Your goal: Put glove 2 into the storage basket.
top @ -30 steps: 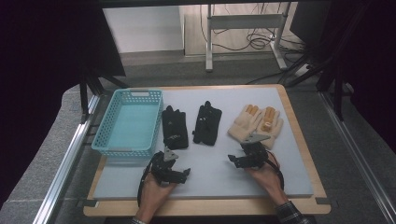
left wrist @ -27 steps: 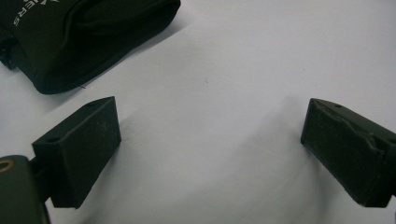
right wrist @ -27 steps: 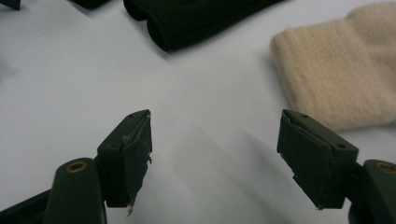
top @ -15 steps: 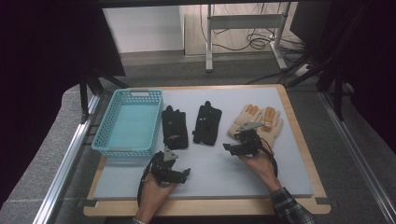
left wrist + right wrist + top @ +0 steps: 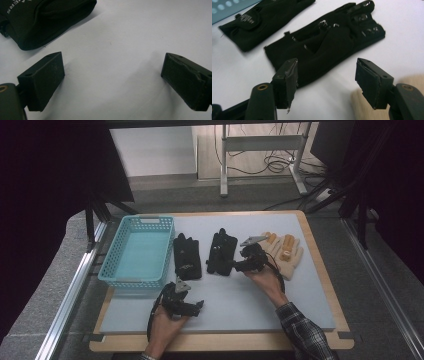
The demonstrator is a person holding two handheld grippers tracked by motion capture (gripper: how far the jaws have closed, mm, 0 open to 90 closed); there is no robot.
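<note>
high view shows the grey table top [image 5: 260, 305] with a blue basket [image 5: 139, 250] at the far left, well apart from the right tongs [image 5: 236, 265], which hover just beside the near edge of a black glove [image 5: 221, 251]; its twin, a second black glove [image 5: 186, 256], lies between that one and the basket, and a tan glove [image 5: 286, 253] sits just behind the right tongs. the left tongs [image 5: 199, 306] rest low on bare table, nearer the person, with the second glove just beyond them. right gripper view brings out what the high view blurs: the black glove [image 5: 324, 40] lies flat, fingers pointing away, with small shiny patches on fingers and palm, its cuff edge just ahead of the tongs [image 5: 325, 75], whose jaws have just been closing yet stand apart with nothing pressed between them. left gripper view shows those tongs [image 5: 112, 75] wide open over bare table, a glove cuff [image 5: 42, 20] with white lettering off to one side.
</note>
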